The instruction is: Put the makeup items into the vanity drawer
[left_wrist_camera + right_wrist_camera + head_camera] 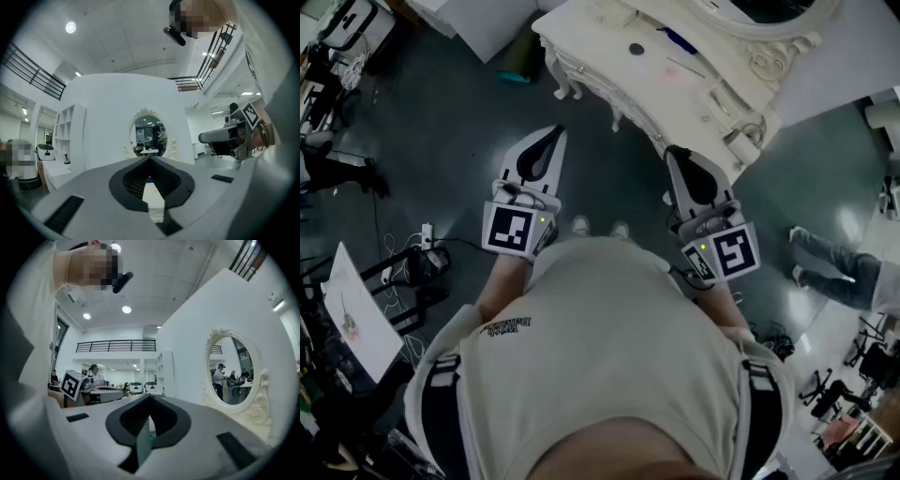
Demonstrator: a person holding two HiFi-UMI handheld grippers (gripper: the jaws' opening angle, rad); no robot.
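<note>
1. left gripper (150, 161): its two jaws are together at the tips and nothing is between them. it is held level, pointing at the vanity table (675, 89).
2. right gripper (150, 397): its jaws are also closed tip to tip and hold nothing. it too is level and aimed at the vanity table.
3. in the head view the left gripper (557, 132) stops short of the vanity table's near edge, off its carved leg (563, 86). the right gripper (674, 152) has its tip close under that edge.
4. the makeup items lie on the vanity table's top, beyond both grippers: a small dark round piece (636, 49), a thin blue stick (680, 39) and a pale pink item (681, 69), each apart from the others.
5. the oval mirror (149, 133) stands at the back of the vanity table, framed in white scrollwork. i cannot tell from any view whether the drawer is open.
6. the person's shoes (581, 225) stand on the dark floor (441, 112) on the near side of the vanity table, between the two grippers.
</note>
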